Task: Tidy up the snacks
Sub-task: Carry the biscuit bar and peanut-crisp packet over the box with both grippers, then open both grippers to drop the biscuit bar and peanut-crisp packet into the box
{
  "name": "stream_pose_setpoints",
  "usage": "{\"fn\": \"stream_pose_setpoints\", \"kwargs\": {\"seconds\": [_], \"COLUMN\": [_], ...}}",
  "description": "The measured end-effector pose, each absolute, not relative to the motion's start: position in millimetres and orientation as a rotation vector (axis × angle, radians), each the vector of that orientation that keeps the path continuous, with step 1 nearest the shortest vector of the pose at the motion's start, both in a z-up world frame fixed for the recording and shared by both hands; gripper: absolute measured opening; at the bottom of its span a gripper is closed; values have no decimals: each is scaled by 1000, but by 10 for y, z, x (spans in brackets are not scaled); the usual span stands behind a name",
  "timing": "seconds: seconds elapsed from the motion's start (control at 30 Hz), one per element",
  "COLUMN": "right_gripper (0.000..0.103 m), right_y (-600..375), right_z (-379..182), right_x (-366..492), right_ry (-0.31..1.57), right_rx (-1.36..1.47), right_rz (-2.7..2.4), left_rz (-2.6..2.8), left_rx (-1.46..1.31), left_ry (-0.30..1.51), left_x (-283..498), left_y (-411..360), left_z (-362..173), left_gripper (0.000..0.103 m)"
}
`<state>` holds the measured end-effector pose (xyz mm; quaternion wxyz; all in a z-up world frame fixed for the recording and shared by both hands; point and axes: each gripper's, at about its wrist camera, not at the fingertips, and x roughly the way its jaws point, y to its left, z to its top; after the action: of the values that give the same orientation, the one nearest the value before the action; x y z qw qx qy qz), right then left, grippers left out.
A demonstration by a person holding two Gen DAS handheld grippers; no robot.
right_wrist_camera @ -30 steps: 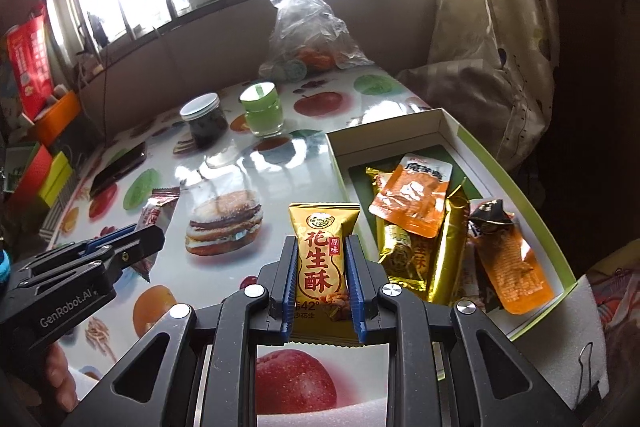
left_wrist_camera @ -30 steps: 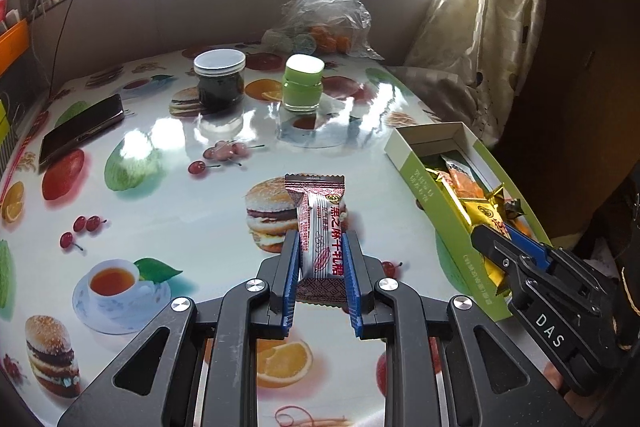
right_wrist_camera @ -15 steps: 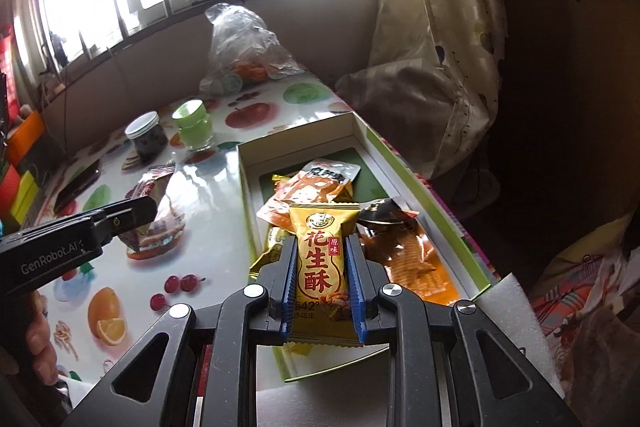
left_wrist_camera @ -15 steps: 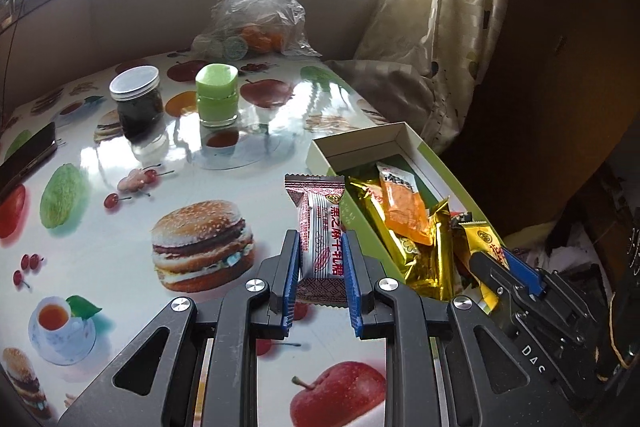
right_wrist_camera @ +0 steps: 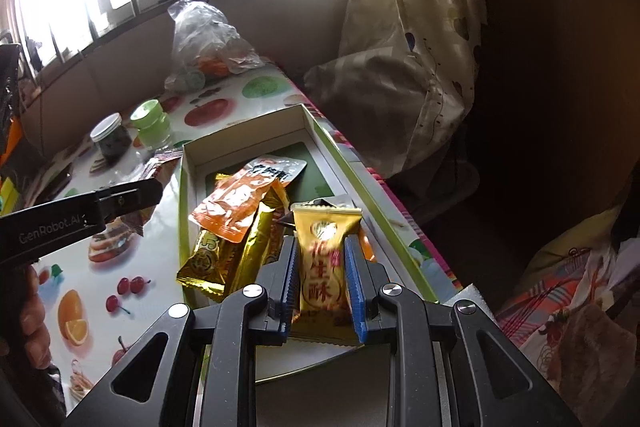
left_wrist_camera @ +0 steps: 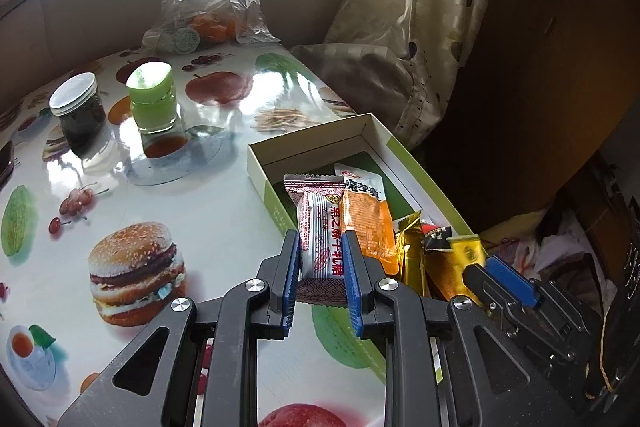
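Note:
My left gripper (left_wrist_camera: 320, 243) is shut on a white-and-maroon snack bar (left_wrist_camera: 320, 227), held over the near left wall of the green-and-white box (left_wrist_camera: 312, 143). My right gripper (right_wrist_camera: 323, 247) is shut on a yellow peanut-candy packet (right_wrist_camera: 324, 259), held above the box's (right_wrist_camera: 240, 139) near end. In the box lie an orange packet (right_wrist_camera: 240, 203), gold packets (right_wrist_camera: 224, 251) and a dark-topped orange packet, mostly hidden. In the right wrist view the left gripper (right_wrist_camera: 132, 195) shows at the left with its bar (right_wrist_camera: 160, 163).
On the fruit-print table (left_wrist_camera: 160, 195) stand a dark jar with a white lid (left_wrist_camera: 80, 111) and a green jar (left_wrist_camera: 154, 95). A clear plastic bag with oranges (left_wrist_camera: 208, 7) sits at the back. A curtain (left_wrist_camera: 400, 27) hangs right of the table.
Both grippers have moved right and forward towards the box, each still holding its packet. The left bar now hangs over the box's left wall; the right packet is over the box's near end.

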<state>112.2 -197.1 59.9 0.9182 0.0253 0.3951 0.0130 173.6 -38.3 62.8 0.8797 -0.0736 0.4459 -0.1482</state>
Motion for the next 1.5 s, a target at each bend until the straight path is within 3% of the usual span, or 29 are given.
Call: {"fn": "stream_pose_setpoints", "kwargs": {"seconds": [0.7, 0.83, 1.1, 1.23, 1.5], "right_gripper": [25, 29, 39, 44, 48], "right_y": [-2146, -2152, -2153, -2133, -2097], "right_z": [493, 482, 485, 518, 632], "right_x": [1177, 1165, 1137, 1085, 913], "right_ry": [820, 819, 814, 794, 750], "right_rx": [88, 86, 94, 86, 75], "right_rz": [26, 24, 29, 27, 22], "left_rz": [-315, -338, -335, -331, -300], "left_rx": [-133, -141, -122, -107, -71], "left_ry": [1000, 998, 995, 968, 913], "left_x": [1940, 1937, 1896, 1814, 1540], "left_y": [-639, -666, -700, -703, -693], "left_z": [390, 395, 416, 486, 657], "left_gripper": [23, 40, 41, 58, 58]}}
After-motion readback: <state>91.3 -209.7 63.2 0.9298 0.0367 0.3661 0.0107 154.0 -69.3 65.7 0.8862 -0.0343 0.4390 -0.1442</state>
